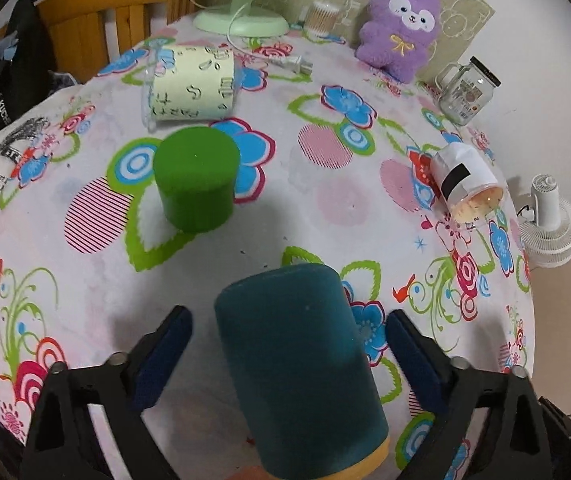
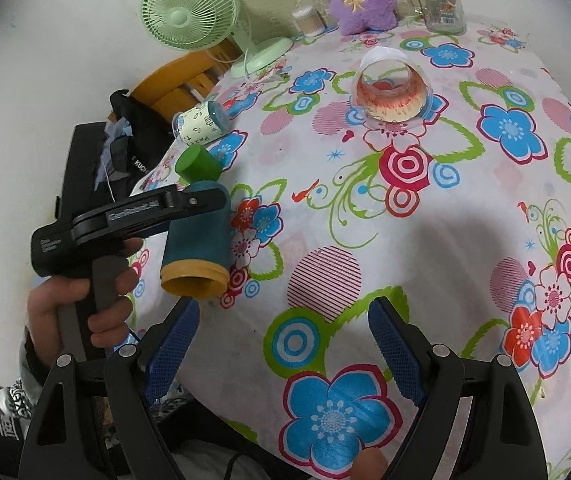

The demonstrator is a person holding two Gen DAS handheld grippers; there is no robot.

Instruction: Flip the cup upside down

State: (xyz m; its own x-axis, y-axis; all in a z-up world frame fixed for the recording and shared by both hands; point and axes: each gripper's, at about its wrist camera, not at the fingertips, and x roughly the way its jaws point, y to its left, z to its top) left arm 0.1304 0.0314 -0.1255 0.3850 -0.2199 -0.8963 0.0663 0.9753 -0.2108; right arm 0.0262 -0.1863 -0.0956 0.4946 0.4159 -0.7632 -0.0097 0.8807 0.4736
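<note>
A dark teal cup point(image 1: 299, 364) with a yellow rim stands bottom-up on the flowered tablecloth, between the open fingers of my left gripper point(image 1: 289, 340). Neither blue pad touches it. In the right wrist view the same cup point(image 2: 197, 240) stands with its yellow rim down near the table's left edge, with the left gripper around it. My right gripper point(image 2: 281, 332) is open and empty over the near part of the table.
A green cup point(image 1: 195, 178) stands bottom-up behind the teal one. A pale printed cup point(image 1: 189, 84) and a white-wrapped clear cup point(image 1: 465, 182) lie on their sides. A glass jar point(image 1: 467, 92), purple plush point(image 1: 401, 26) and green fan point(image 1: 241, 8) stand at the back.
</note>
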